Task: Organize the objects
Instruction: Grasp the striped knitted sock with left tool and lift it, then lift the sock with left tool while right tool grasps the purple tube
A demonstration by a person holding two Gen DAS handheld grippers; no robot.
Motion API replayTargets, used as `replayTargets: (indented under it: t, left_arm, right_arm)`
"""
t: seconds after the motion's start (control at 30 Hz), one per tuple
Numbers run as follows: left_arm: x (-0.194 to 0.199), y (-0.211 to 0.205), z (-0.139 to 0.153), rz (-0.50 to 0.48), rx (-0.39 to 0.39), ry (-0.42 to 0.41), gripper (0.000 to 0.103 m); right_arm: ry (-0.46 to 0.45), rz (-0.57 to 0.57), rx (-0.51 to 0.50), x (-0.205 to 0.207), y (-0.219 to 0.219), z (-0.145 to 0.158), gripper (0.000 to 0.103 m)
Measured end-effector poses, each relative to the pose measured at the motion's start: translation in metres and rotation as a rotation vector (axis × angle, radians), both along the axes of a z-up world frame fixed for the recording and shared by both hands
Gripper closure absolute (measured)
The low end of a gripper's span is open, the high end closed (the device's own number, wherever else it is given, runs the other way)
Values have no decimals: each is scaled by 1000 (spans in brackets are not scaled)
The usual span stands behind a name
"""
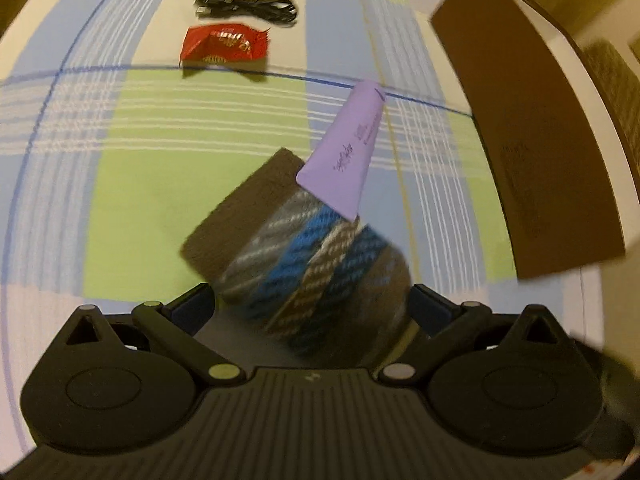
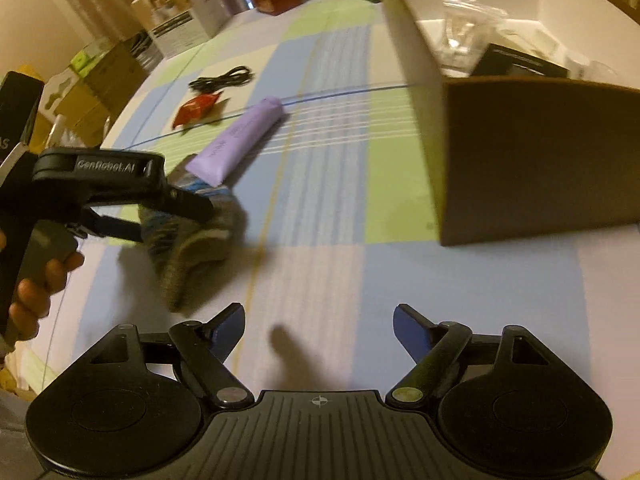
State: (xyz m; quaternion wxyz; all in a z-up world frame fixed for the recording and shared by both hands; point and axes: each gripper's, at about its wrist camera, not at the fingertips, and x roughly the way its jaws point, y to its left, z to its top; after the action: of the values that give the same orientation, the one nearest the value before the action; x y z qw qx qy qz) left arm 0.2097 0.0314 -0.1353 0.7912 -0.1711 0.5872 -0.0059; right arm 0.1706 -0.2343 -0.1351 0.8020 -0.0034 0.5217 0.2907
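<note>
The left hand-held gripper (image 1: 312,300) is closed on a striped sock (image 1: 304,256) — a rolled knit bundle in grey, blue and brown, blurred in the left wrist view. From the right wrist view the sock (image 2: 192,232) hangs from the left hand-held gripper (image 2: 176,216), its lower end drooping toward the worktop (image 2: 320,264); whether it touches the surface cannot be told. A hand (image 2: 36,292) grips the handle at the left edge of that view.

The right hand-held gripper (image 2: 319,328) is spread wide with nothing between its blue-tipped fingers, low over the checked cloth of green, blue and pale squares.

A purple tube (image 1: 348,148) lies on the cloth just beyond the sock, its flat crimped end nearest the sock and partly overlapping it in the left view. Farther back sit a red wrapper (image 1: 224,46) and, just behind it, a coiled black cable (image 1: 248,4); the two are close but apart.

A brown cardboard box (image 1: 532,152) stands to the right of the tube. In the right wrist view its open top (image 2: 520,52) shows clear plastic packaging and a dark item inside — details are too blurred to name. More boxes (image 2: 180,16) are stacked past the far left of the worktop.
</note>
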Motion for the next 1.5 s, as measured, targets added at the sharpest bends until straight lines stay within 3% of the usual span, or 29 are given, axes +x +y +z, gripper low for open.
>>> replayTargets:
  t: [0.13,0.27,0.37,0.47,0.53,0.57,0.63,0.83,0.97,1.03,1.13,1.2,1.4,1.47,1.5]
  left_arm:
    - [9,-7,-2,25,74,-23,1]
    - [8,-18,-5,-26,176,-45,1]
    - [3,-18,-3,-68,221,-75,7]
    - [-3,-11,1,-95,217,-110,23]
    - [-5,-5,3,-107,208,-130,44]
    - [-8,0,5,-111,186,-137,50]
    - [-12,11,8,-102,135,-144,72]
    - [-25,40,21,-87,177,-160,82]
    - [-33,71,25,-61,197,-153,76]
    - [-34,84,25,-37,174,-144,44]
    - [-31,93,26,8,114,-150,22]
    - [-28,92,24,37,96,-143,15]
    - [-9,73,7,57,130,-86,15]
    - [-5,67,4,51,165,-82,18]
    - [-4,66,4,44,181,-94,28]
  right_arm:
    - [-2,-28,-4,1,-7,0,22]
    - [-5,-18,-2,3,-4,1,21]
    - [-8,2,4,4,7,0,21]
    - [-9,17,11,6,17,-2,21]
    - [-15,29,17,7,25,-2,21]
    - [-19,36,22,7,29,-1,21]
    - [-17,50,48,10,39,-1,22]
    - [-28,76,65,16,66,0,22]
    - [-32,66,70,24,76,0,21]
    - [-29,55,75,30,80,0,21]
    - [-31,31,84,40,86,2,21]
    - [-30,19,91,46,88,4,21]
    - [-46,19,89,57,97,7,21]
    - [-51,19,90,60,101,7,21]
    - [-52,21,90,61,103,7,21]
